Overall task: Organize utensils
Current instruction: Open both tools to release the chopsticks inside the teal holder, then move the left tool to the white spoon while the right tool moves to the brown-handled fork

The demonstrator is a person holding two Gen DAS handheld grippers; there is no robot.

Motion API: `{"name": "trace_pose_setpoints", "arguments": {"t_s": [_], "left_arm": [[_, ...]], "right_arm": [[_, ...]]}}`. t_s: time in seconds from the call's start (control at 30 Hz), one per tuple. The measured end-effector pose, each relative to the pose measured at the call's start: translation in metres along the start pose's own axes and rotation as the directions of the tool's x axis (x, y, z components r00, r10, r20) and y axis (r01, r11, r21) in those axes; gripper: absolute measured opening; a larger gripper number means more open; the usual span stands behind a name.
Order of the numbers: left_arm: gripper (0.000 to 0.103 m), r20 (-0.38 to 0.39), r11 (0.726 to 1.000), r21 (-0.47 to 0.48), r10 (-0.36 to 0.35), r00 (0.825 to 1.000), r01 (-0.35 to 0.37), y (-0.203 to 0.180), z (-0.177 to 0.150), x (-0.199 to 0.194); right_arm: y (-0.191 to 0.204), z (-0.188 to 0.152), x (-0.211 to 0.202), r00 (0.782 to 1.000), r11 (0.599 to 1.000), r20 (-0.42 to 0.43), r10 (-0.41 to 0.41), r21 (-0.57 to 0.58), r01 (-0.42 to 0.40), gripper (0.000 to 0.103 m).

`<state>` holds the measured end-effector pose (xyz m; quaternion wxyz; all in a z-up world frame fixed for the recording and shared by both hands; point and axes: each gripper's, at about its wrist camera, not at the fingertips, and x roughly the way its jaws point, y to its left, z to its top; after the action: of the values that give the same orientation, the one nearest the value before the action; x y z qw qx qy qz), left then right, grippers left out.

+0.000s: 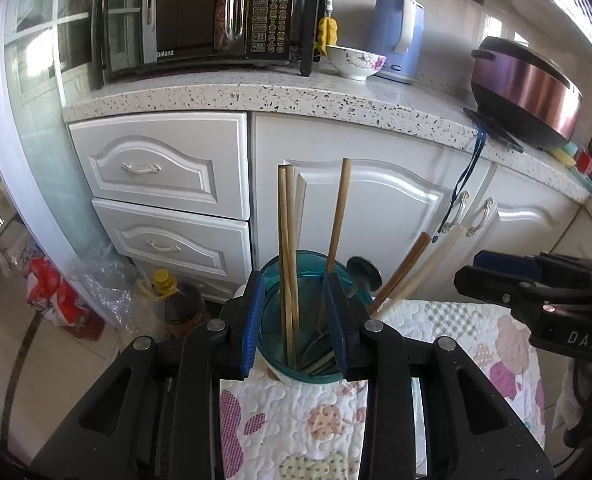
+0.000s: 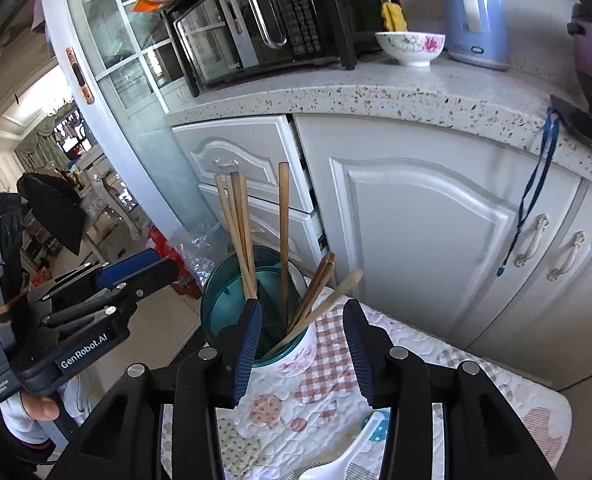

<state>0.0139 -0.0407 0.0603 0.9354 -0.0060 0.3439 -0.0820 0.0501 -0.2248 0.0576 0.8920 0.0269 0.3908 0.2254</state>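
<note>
With both grippers empty, left gripper [image 1: 293, 320] and right gripper [image 2: 304, 344] parted, chopsticks [image 1: 287, 248] stand in the teal cup [image 1: 273, 344]; we judge the white spoon [image 2: 336, 466] needs collecting next.

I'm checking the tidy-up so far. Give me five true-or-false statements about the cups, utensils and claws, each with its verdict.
1. Chopsticks stand in the teal cup. True.
2. The white spoon is already in a cup. False: it lies on the quilted mat.
3. The left claw is clamped on a chopstick. False: it stands open, pads clear of the sticks.
4. A floral bowl sits on the counter beside the blue kettle. True.
5. The right claw holds nothing. True.
</note>
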Motion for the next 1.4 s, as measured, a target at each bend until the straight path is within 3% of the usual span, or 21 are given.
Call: {"name": "trace_pose_setpoints", "arguments": {"t_s": [0.53,0.9,1.2,1.4], "left_arm": [[0.03,0.005,0.998,0.047,-0.028,1.0,0.028,-0.033,-0.027,-0.02],[0.03,-0.045,0.99,0.103,-0.088,0.995,0.092,-0.068,-0.051,-0.013],[0.03,-0.156,0.975,0.113,-0.172,0.973,0.191,-0.077,-0.076,0.015],[0.03,-0.274,0.958,0.116,-0.224,0.935,0.263,-0.089,-0.094,0.046]], "right_arm": [[-0.004,-0.043,-0.044,0.997,0.998,0.037,-0.067,0.013,0.066,0.041],[-0.024,-0.096,-0.065,0.991,0.991,-0.028,-0.13,0.041,0.131,0.041],[-0.049,-0.16,-0.053,0.973,0.984,-0.176,-0.147,0.071,0.161,0.041],[-0.069,-0.196,-0.033,0.959,0.983,-0.269,-0.09,0.129,0.129,0.041]]}}
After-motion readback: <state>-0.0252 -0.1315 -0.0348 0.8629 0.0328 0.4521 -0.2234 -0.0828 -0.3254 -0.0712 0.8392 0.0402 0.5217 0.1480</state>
